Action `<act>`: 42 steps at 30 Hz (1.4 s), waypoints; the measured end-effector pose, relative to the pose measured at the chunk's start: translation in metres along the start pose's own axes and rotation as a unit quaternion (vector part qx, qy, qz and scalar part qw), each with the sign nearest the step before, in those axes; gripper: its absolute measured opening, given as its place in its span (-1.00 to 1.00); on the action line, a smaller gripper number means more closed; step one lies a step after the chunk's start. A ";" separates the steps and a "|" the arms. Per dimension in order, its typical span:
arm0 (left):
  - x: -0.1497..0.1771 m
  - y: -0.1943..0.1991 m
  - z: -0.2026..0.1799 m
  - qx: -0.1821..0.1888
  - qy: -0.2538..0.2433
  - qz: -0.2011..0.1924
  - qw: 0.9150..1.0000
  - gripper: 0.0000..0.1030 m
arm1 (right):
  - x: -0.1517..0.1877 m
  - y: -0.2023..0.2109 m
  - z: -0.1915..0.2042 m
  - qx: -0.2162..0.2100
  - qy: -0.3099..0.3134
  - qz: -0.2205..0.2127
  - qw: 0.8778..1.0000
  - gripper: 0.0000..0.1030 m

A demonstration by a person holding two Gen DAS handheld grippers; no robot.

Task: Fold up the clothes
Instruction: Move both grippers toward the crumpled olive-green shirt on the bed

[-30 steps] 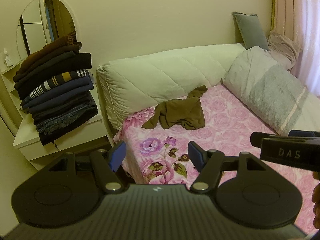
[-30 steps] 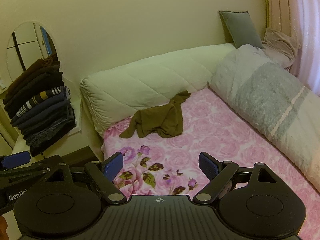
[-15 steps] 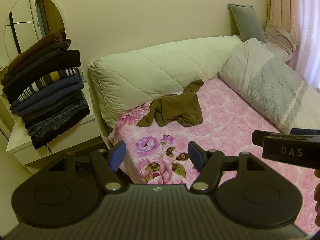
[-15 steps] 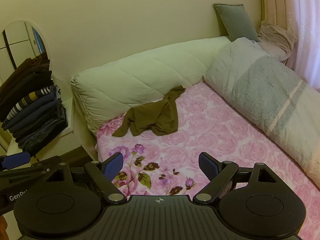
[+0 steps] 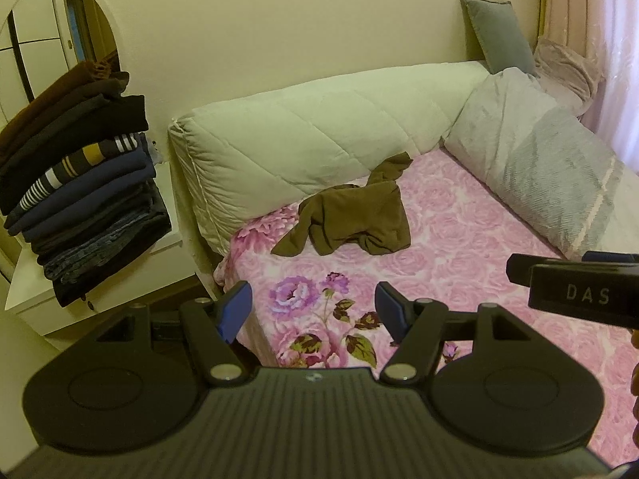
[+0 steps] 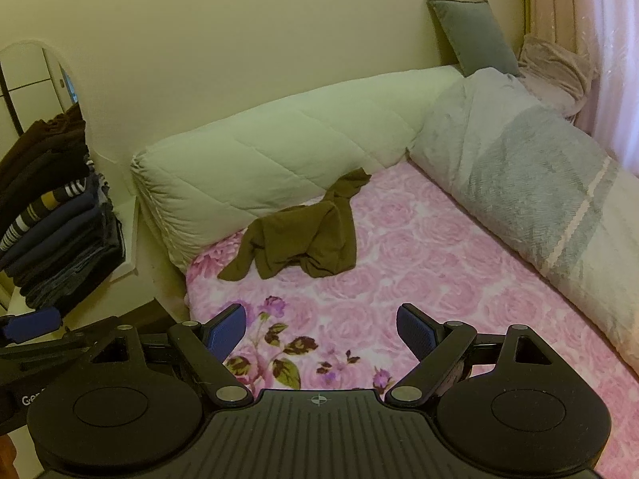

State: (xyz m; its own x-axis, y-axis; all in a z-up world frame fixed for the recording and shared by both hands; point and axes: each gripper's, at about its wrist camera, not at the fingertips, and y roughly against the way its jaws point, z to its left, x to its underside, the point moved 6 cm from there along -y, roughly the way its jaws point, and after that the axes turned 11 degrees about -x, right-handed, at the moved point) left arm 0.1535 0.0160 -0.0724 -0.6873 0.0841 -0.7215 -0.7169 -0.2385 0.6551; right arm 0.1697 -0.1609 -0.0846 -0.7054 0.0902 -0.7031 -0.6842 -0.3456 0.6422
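A: Two black two-finger grippers with blue pads, both held above the near end of the bed. The left gripper (image 5: 313, 311) has its jaws spread wide with nothing between them, and the right gripper (image 6: 321, 329) is spread the same way, also holding nothing.

B: What lies under them?

A: A pink rose-patterned bedsheet (image 6: 419, 263), with a patch of larger purple flowers and dark leaves right below the fingertips. In the left wrist view the right gripper's black body enters from the right edge, beside the left one.

B: And the garment?

A: One crumpled olive-brown cloth garment (image 5: 355, 219) lies on the sheet, well ahead of both grippers and touched by neither. It sits near the far side of the bed, with one narrow end running up against the long quilted cream bolster (image 5: 319, 135) that lines the wall. In the right wrist view the same garment (image 6: 303, 239) lies ahead and slightly left of centre.

B: Anything else around?

A: A rolled grey and cream blanket with a pale stripe (image 6: 531, 187) lies along the right side of the bed. Behind it a grey square cushion (image 5: 497, 34) leans on the wall. To the left, a tall stack of folded dark clothes (image 5: 80, 191) sits on a white shelf (image 5: 100, 291), in front of an oval mirror (image 5: 60, 36).
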 end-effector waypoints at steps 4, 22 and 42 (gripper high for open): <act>-0.008 -0.016 -0.003 0.001 0.000 0.008 1.000 0.26 | -0.008 -0.015 -0.004 0.000 0.001 0.008 1.000 0.66; -0.058 -0.095 -0.004 0.008 -0.006 0.036 0.999 0.26 | -0.054 -0.088 -0.014 0.010 -0.010 0.039 0.999 0.66; -0.093 -0.208 0.000 0.006 -0.017 0.084 0.996 0.26 | -0.091 -0.202 -0.025 0.020 -0.033 0.089 0.995 0.66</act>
State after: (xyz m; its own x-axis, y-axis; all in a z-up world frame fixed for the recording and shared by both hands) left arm 0.3668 0.0576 -0.1415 -0.8009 0.0758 -0.5940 -0.5927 -0.2412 0.7684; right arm 0.3771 -0.1231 -0.1580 -0.8256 0.0933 -0.5564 -0.5537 -0.3235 0.7673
